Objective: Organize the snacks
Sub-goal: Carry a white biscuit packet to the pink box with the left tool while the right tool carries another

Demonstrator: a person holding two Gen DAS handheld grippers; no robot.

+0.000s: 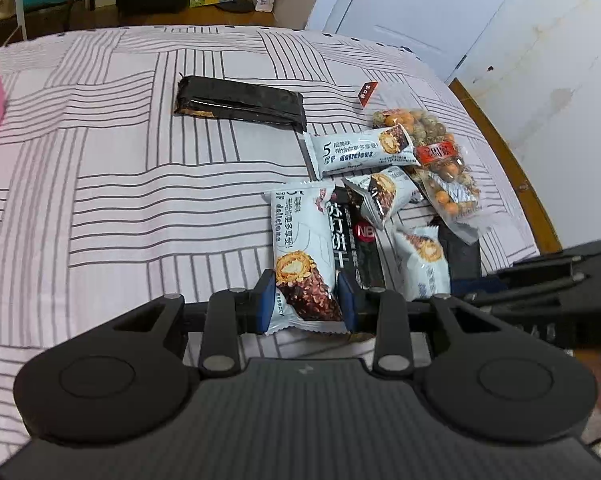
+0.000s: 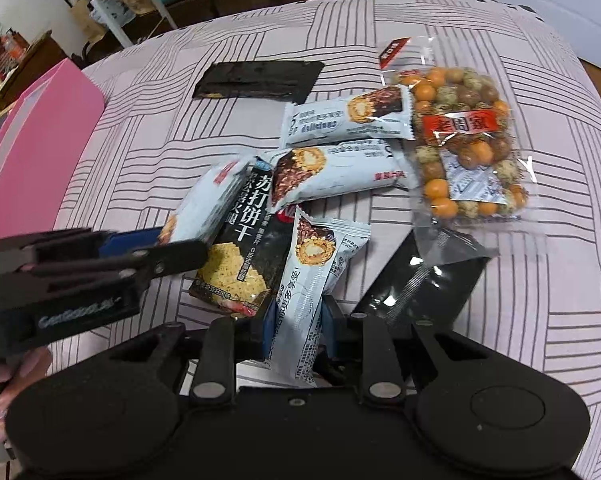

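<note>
Blue pads tell me both grips are set; my left gripper (image 1: 305,300) has its jaws clamped on one white roll packet (image 1: 300,248), just left of the black cracker pack (image 2: 236,256); my right gripper (image 2: 296,332) has its jaws clamped on another roll (image 2: 320,264), just right of that pack. Two more rolls lie beyond it, the nut bag (image 2: 464,140) further right, all on the striped bed (image 1: 100,184). I judge like goes with like, perhaps into the pink box (image 2: 32,152) well left.
</note>
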